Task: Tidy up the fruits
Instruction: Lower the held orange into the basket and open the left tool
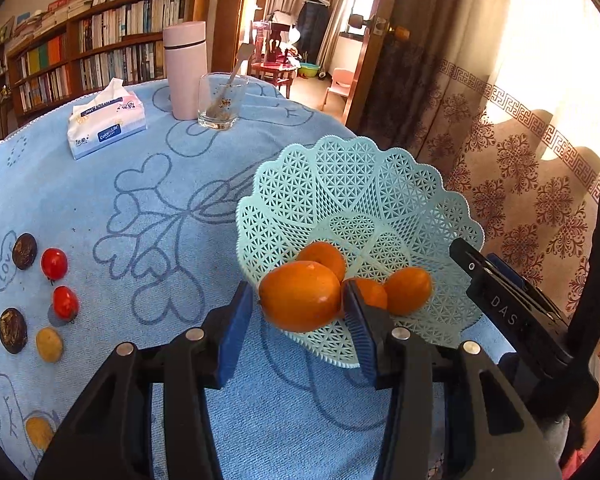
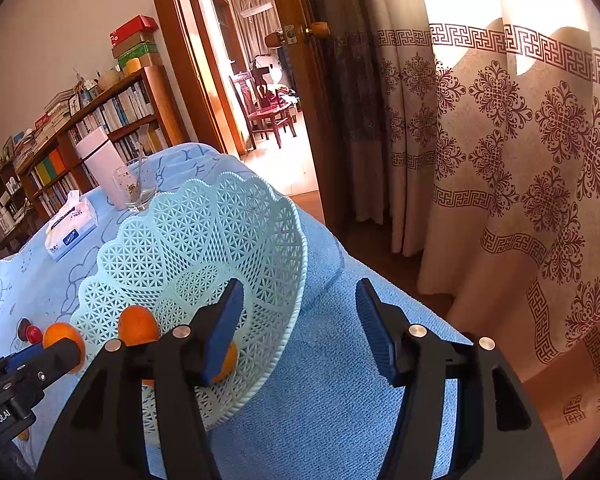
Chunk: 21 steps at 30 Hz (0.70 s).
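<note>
My left gripper (image 1: 298, 312) is shut on an orange (image 1: 300, 295) and holds it just above the near rim of a pale turquoise lattice basket (image 1: 364, 184). Three oranges (image 1: 408, 290) lie inside the basket. In the right wrist view the basket (image 2: 228, 232) is at the left, with an orange (image 2: 137, 325) inside it and the held orange (image 2: 62, 336) at the left gripper's tip. My right gripper (image 2: 300, 332) is open and empty, over the blue cloth right of the basket.
Two cherry tomatoes (image 1: 54, 264), dark round pieces (image 1: 24, 251) and yellowish pieces (image 1: 49, 345) lie on the blue tablecloth (image 1: 140, 208) at the left. A tissue pack (image 1: 106, 124), a pink flask (image 1: 186, 70) and a glass (image 1: 220, 102) stand at the back. Curtains hang right.
</note>
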Available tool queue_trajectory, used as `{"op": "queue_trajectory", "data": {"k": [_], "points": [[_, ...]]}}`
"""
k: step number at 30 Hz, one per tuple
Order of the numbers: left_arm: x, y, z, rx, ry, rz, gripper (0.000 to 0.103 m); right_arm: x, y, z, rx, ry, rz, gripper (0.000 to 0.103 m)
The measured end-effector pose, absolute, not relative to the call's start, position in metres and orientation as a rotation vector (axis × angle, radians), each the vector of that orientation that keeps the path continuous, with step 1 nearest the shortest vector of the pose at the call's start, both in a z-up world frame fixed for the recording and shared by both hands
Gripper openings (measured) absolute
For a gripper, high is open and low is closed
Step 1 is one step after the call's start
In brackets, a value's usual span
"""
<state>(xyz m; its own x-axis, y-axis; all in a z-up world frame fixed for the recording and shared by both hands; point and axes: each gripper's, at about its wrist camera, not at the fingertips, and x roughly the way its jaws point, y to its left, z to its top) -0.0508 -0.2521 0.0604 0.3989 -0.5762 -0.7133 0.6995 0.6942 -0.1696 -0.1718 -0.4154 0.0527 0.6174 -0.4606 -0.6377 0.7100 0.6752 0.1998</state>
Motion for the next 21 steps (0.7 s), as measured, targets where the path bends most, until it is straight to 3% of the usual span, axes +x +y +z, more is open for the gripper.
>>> {"op": "queue_trajectory", "data": {"k": [1, 2, 8, 10, 21], "points": [[-0.052, -0.251, 0.061, 0.158, 0.822, -0.808, 0.072, -0.172, -0.415, 0.053, 0.466, 0.586, -0.702, 0.06], [-0.052, -0.25, 0.062, 0.154, 0.811, -0.805, 0.075, -0.172, -0.415, 0.052, 0.466, 0.587, -0.702, 0.06], [-0.047, -0.238, 0.062, 0.15, 0.805, -0.759, 0.076, -0.172, -0.414, 0.052, 0.46, 0.583, -0.706, 0.062], [-0.046, -0.233, 0.061, 0.153, 0.8, -0.738, 0.076, -0.172, -0.414, 0.053, 0.457, 0.579, -0.71, 0.067], [-0.04, -0.208, 0.056, 0.16, 0.801, -0.652, 0.08, -0.177, -0.408, 0.063, 0.429, 0.542, -0.734, 0.068]]}}
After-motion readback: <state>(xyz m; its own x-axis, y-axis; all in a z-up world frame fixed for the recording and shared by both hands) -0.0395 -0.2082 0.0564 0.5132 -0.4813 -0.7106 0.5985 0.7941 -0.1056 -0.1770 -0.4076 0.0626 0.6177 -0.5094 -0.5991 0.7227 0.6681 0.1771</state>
